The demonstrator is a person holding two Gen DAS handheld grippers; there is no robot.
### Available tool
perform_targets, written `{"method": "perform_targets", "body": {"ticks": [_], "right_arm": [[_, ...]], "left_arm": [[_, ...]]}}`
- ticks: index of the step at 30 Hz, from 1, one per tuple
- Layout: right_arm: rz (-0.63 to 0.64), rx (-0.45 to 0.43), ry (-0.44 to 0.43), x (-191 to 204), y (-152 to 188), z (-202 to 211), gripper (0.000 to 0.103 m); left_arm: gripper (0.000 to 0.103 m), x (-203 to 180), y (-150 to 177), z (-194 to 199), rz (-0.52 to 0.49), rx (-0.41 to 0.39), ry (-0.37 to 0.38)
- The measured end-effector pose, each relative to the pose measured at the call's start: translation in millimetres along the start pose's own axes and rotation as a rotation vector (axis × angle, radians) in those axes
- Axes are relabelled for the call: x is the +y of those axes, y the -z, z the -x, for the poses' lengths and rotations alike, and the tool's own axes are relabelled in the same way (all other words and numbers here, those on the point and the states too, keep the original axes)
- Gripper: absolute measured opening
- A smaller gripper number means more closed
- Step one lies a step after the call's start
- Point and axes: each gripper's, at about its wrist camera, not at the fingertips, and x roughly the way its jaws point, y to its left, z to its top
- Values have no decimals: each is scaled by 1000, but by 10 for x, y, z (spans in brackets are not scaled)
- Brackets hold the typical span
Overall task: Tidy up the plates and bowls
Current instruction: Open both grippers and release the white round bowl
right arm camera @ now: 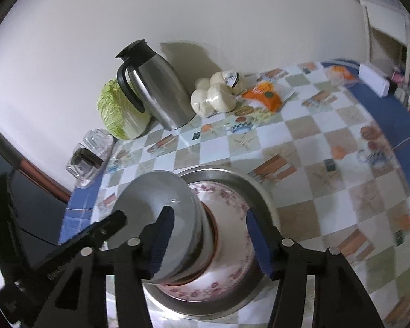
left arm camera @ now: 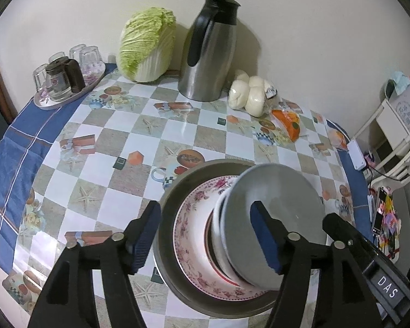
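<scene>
A wide metal dish (left arm camera: 177, 186) sits on the checked tablecloth and holds a floral plate (left arm camera: 188, 218). On the plate stand nested bowls with a grey bowl (left arm camera: 281, 191) on top. My left gripper (left arm camera: 205, 207) is open: its right finger is inside the grey bowl, and its left finger hangs over the dish's rim, away from the bowls. In the right wrist view my right gripper (right arm camera: 210, 213) is open too. Its left finger is inside the grey bowl (right arm camera: 155, 191); its right finger is above the floral plate (right arm camera: 232, 199), apart from the stack.
Along the wall stand a steel jug (left arm camera: 207, 54), a cabbage (left arm camera: 147, 46), bagged buns (left arm camera: 248, 93) and an orange packet (left arm camera: 289, 125). A tray of glasses (left arm camera: 65, 79) is at the far left. A white box (left arm camera: 356, 154) lies on the table's right edge, beside a white rack (left arm camera: 396, 125).
</scene>
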Motion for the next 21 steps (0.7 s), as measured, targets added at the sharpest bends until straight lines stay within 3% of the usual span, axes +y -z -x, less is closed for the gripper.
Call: {"method": "perform_targets", "body": {"ticks": [7,9,12,21], "right_arm": [[40,-23,32,3,28,59,87],[51,-28,39,10,45,68,91],[64,-34,45,30,65,77,101],[86,-44,54,77,131,104,103]], "left_arm": [[76,97,18,78,12,-23,-25],[86,119,36,91,15,-27,-31],[88,151,62,121,18,-40,-42],[96,255,136,191,21,-67,-79]]}}
